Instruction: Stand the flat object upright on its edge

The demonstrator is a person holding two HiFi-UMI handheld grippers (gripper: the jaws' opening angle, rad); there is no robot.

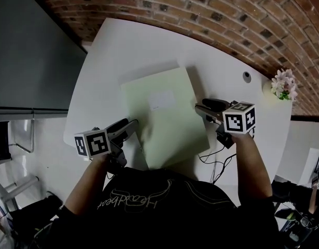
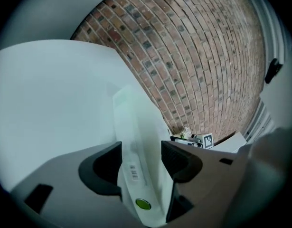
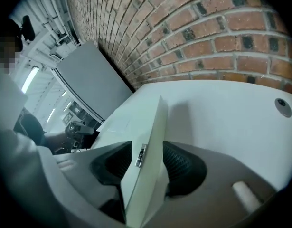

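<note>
- The flat object, a pale green folder (image 1: 164,113), was on the white counter (image 1: 128,51), close to the edge nearest to the person.
- In the head view its broad face, with a small white label (image 1: 162,100), was turned up towards the camera, so it was not standing on its edge. I could not tell if it lay fully flat.
- The left gripper (image 1: 127,126) was at the near left corner of the folder. In the left gripper view its fingers (image 2: 183,160) stood apart with the thin edge of the folder (image 2: 136,127) between them, and they did not clamp it.
- On that edge there was a barcode (image 2: 134,172) and a round green sticker (image 2: 143,204).
- The right gripper (image 1: 203,107) was at the right edge of the folder. In the right gripper view its fingers (image 3: 183,167) were wide apart, the folder edge (image 3: 153,127) passed between them, and they were not pressing on it.
- A small pot of flowers (image 1: 283,84) stood at the far right of the counter, well apart from the folder.
- A brick wall (image 1: 200,9) was behind the counter.
</note>
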